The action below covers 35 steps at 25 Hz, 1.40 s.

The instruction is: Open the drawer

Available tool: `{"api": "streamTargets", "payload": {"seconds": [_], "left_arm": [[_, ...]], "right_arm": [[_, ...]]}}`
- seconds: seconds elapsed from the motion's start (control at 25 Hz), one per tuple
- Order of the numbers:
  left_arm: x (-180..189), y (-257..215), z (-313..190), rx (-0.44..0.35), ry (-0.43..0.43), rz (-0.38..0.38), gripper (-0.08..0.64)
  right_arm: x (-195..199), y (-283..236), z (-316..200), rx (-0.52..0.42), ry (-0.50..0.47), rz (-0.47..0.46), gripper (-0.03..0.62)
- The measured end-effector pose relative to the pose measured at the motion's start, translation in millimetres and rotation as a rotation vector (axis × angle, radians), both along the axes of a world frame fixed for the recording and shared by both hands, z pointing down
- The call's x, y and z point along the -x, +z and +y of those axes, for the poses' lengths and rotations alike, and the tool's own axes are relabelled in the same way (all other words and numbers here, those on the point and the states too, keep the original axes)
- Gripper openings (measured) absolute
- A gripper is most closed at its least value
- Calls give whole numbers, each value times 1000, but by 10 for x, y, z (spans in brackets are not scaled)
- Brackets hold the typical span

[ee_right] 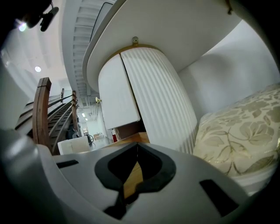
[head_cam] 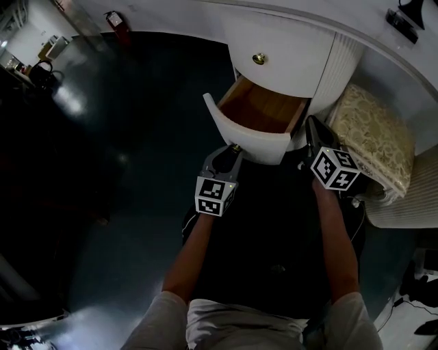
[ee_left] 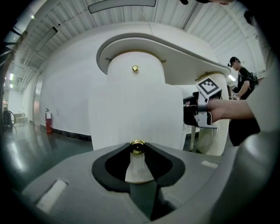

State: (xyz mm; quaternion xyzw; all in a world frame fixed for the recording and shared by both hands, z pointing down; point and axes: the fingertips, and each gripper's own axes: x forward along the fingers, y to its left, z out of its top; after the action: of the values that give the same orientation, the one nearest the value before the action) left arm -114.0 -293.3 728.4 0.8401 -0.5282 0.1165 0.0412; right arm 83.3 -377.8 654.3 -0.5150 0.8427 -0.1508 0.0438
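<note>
The white curved cabinet (head_cam: 287, 48) has an upper drawer with a brass knob (head_cam: 259, 59) and a lower drawer (head_cam: 250, 140) that stands pulled out, its wooden inside (head_cam: 263, 109) showing. My left gripper (head_cam: 233, 152) is at the lower drawer's front, shut on its small brass knob (ee_left: 137, 146), which sits pinched at the jaw tips of the left gripper (ee_left: 137, 151). My right gripper (head_cam: 311, 128) hovers by the drawer's right side, next to the ribbed cabinet wall (ee_right: 157, 100). In its own view the right gripper (ee_right: 137, 146) has its tips together with nothing held.
A floral cushion (head_cam: 373, 133) lies on a seat right of the cabinet, close to my right gripper. A red fire extinguisher (head_cam: 116, 20) stands by the far wall. Dark glossy floor (head_cam: 102, 171) spreads to the left. A person (ee_left: 243, 78) stands in the background.
</note>
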Motion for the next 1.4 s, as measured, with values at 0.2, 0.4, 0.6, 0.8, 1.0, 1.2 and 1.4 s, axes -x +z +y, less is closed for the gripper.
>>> {"api": "streamTargets", "payload": {"seconds": [0.2, 0.4, 0.6, 0.8, 1.0, 1.2, 1.4], "left_arm": [[35, -16, 76, -4, -1, 2, 104], [44, -13, 111, 5, -9, 5, 104], [53, -16, 137, -2, -12, 11, 104], [77, -10, 212, -5, -6, 19, 104], [125, -5, 282, -6, -8, 15, 104], [169, 5, 387, -1, -17, 19, 104], [226, 15, 459, 5, -21, 17, 104]], "right_arm": [[-15, -21, 5, -12, 11, 5, 15], [-55, -6, -9, -13, 17, 22, 15], [-7, 20, -17, -25, 3, 65, 15], [69, 11, 16, -55, -37, 139, 15], [365, -52, 106, -107, -203, 183, 15], [554, -119, 230, -132, -297, 192, 15], [726, -179, 389, -131, -359, 176, 15]]}}
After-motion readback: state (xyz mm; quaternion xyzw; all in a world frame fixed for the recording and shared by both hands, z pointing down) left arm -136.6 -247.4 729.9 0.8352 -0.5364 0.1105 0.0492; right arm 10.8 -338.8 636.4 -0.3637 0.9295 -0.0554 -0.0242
